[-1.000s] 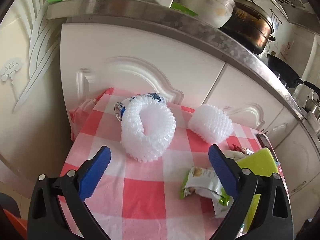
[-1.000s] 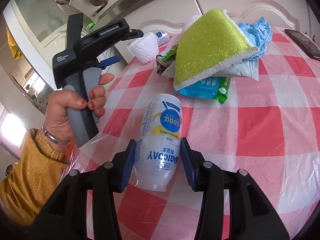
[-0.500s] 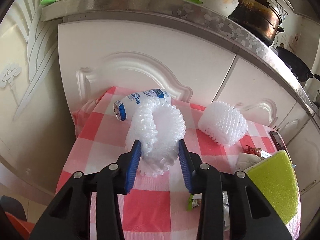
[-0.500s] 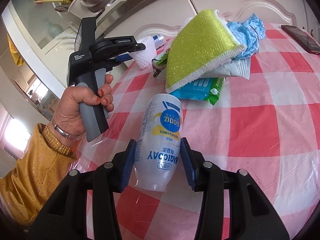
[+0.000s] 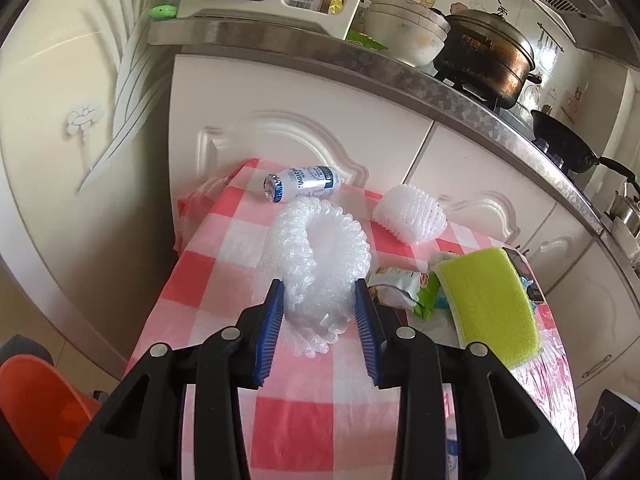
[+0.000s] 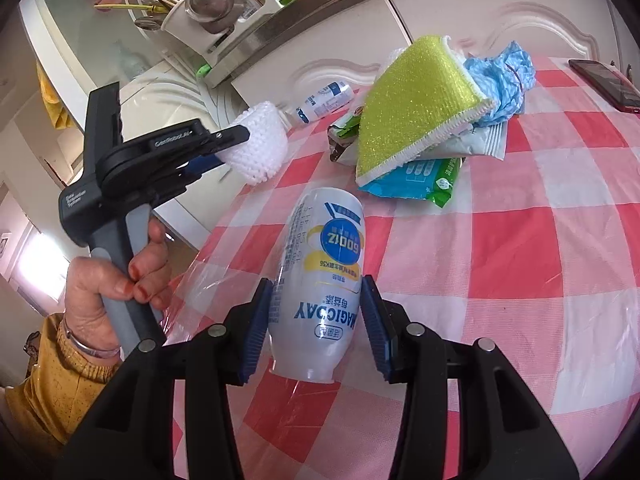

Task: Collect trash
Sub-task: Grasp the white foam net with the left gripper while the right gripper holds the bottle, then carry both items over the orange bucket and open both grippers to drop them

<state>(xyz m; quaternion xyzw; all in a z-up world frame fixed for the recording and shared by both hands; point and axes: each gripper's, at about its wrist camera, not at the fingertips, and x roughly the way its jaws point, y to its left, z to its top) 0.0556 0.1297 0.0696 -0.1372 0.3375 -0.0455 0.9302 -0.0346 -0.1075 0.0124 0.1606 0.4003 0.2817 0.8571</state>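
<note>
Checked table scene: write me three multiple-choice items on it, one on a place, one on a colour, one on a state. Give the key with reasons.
1. Where does the small blue-and-white bottle lie?
A. at the table's far edge by the cabinet
B. inside the orange bin
C. under the sponge

2. What colour is the sponge?
A. purple
B. yellow-green
C. black

3. What is the left hand-held gripper doing?
A. hanging open above the bare cloth
B. gripping the phone
C. closed on the white foam net ring

Key:
1 A, it lies on its side beyond the foam ring, next to the cabinet door.
2 B, its top face is bright yellow-green in both views.
3 C, the blue pads press the ring from both sides, while the right hand-held gripper clamps the white Magicday bottle.
</note>
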